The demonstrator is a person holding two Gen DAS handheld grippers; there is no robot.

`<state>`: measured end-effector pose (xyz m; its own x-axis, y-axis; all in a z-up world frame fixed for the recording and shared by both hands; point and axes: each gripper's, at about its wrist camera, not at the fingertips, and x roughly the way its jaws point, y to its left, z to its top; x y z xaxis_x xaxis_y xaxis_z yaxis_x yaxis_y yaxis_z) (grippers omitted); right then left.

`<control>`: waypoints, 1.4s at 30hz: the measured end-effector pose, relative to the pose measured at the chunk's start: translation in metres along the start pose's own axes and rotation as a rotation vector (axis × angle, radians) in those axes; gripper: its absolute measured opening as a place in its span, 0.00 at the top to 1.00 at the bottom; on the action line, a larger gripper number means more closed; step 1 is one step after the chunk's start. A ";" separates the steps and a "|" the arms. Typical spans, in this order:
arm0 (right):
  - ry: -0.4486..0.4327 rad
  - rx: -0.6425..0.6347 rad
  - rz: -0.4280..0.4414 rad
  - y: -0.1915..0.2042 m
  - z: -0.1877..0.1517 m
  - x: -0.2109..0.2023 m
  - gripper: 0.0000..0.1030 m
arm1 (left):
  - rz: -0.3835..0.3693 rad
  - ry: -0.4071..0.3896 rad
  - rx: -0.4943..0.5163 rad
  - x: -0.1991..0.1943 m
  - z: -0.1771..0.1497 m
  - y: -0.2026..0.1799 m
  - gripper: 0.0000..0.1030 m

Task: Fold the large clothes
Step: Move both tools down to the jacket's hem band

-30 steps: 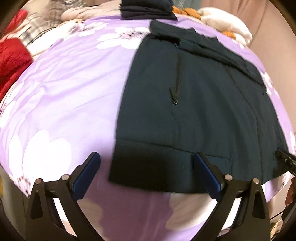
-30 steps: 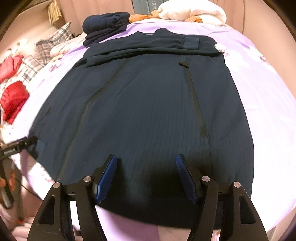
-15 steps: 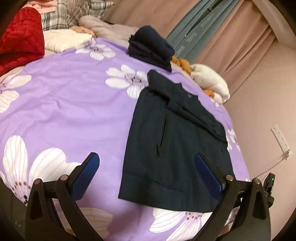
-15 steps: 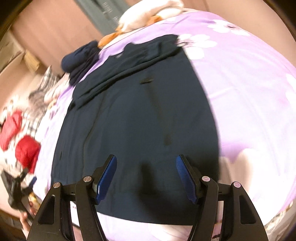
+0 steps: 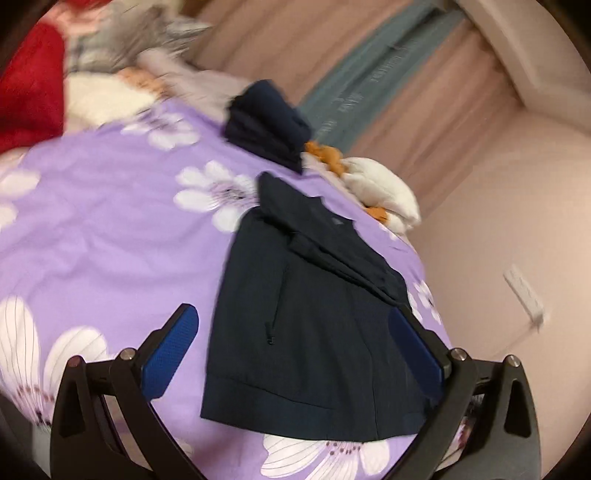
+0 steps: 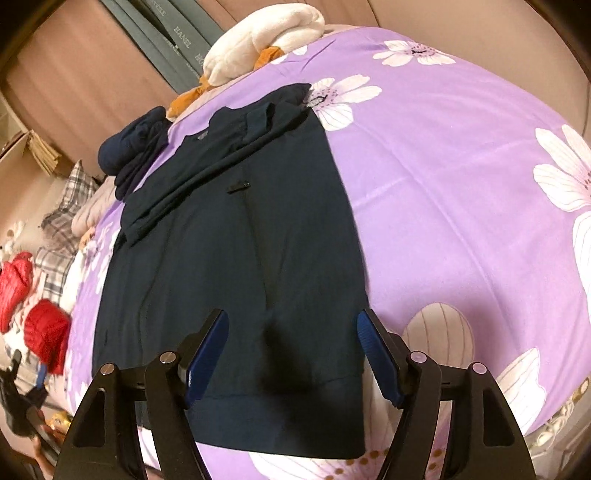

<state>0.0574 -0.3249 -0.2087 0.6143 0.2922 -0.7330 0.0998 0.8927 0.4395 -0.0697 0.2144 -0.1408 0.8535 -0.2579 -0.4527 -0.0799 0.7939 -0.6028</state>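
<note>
Right wrist: smooth navy jacket (image 6: 229, 258), flat rectangle.

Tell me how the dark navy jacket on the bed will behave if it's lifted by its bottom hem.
The jacket lies flat on the purple bedspread, so it will probably hang limp and sag. Its sleeves, folded across the chest, may slip loose. The knit looks thick, so likely moderate weight.

The grey-green curtain (image 6: 166, 33) carries pale printed letters; in the right wrist view I read "HANE" on it, the rest is unclear.
</note>
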 end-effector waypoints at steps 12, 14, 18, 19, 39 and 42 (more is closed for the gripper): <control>0.000 -0.005 -0.032 -0.010 0.005 -0.004 0.28 | -0.067 -0.135 -0.012 -0.026 0.004 0.003 0.00; 0.000 -0.006 -0.032 -0.010 0.006 -0.005 0.28 | -0.146 -0.176 0.007 -0.034 0.006 0.002 0.00; -0.004 -0.017 -0.032 -0.011 0.004 -0.007 0.28 | -0.155 -0.124 0.008 -0.029 0.010 0.002 0.00; -0.002 -0.020 -0.033 -0.011 0.004 -0.006 0.28 | -0.138 -0.121 0.014 -0.028 0.008 0.000 0.00; 0.120 0.024 0.079 -0.029 -0.004 0.007 0.27 | -0.102 0.387 -0.182 0.079 -0.029 0.047 0.00; 0.130 0.035 0.115 -0.031 -0.002 0.008 0.26 | -0.133 0.407 -0.185 0.083 -0.027 0.047 0.01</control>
<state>0.0578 -0.3495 -0.2294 0.5172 0.4353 -0.7369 0.0635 0.8391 0.5403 -0.0167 0.2151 -0.2244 0.5942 -0.5752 -0.5622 -0.1051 0.6375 -0.7632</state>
